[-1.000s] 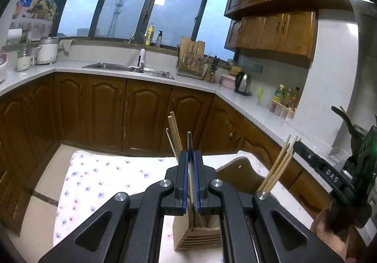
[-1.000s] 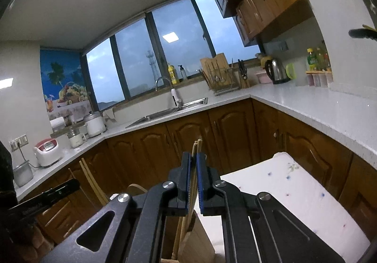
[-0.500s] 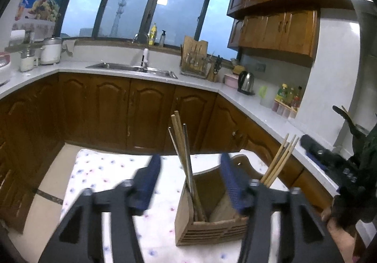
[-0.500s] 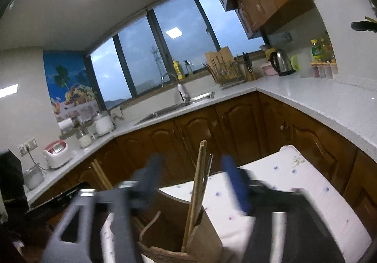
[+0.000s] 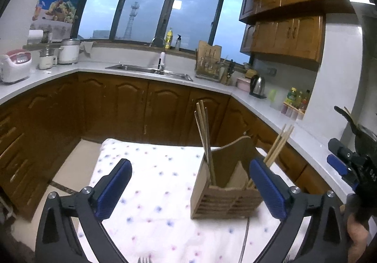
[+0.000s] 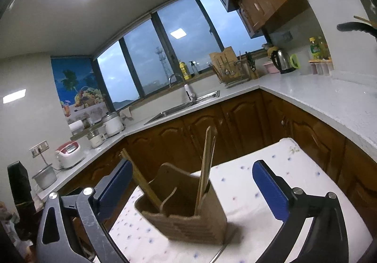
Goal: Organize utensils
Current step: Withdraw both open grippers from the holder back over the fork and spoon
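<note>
Chopsticks (image 5: 204, 135) stand in the wooden holder (image 5: 226, 194) on the dotted tablecloth (image 5: 150, 182); the left gripper (image 5: 190, 182), jaws just spread wide, holds nothing. Right wrist view: the right gripper (image 6: 190, 182) likewise has just opened, empty, before the holder.

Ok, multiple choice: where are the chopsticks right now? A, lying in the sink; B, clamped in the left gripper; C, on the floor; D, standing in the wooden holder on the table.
D: two bunches of chopsticks stand in the wooden holder on the dotted tablecloth, and nothing sits between the wide-open jaws of the left gripper.
</note>
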Demonstrator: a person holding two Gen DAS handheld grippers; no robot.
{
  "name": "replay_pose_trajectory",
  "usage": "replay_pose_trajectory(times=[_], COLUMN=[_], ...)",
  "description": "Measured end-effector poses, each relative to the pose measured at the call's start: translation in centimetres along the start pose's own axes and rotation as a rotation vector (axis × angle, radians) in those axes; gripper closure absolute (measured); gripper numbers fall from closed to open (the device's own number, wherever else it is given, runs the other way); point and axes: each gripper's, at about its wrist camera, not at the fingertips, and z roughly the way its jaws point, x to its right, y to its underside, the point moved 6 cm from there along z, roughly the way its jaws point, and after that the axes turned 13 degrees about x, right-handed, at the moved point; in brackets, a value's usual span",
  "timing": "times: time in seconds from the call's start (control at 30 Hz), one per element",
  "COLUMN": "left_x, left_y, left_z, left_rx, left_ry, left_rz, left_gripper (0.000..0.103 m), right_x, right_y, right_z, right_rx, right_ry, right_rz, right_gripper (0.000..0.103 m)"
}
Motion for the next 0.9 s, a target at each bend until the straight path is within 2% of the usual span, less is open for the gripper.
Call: replay_pose_trajectory(times=[0.33, 0.6, 0.9], left_x=[-0.1, 1.0, 1.2], left_y=[0.0, -0.2, 2.3], left_z=[-7.4, -13.2, -18.0], left_rx=[0.015, 0.048, 0.065], left_ry=[-0.011, 0.009, -0.037], left_rz=[-0.001, 0.051, 0.110], left_gripper=[0.001, 0.001, 0.001], right_x=[-2.0, -4.1, -6.0], right_y=[0.6, -0.4, 1.3], right_z=[-5.8, -10.8, -14.8], right_rx=[-0.006, 0.031, 0.033], right_ry=[-0.036, -0.065, -0.074], right_rz=[-0.027, -0.083, -0.176], right_gripper=[0.000, 0.000, 0.000])
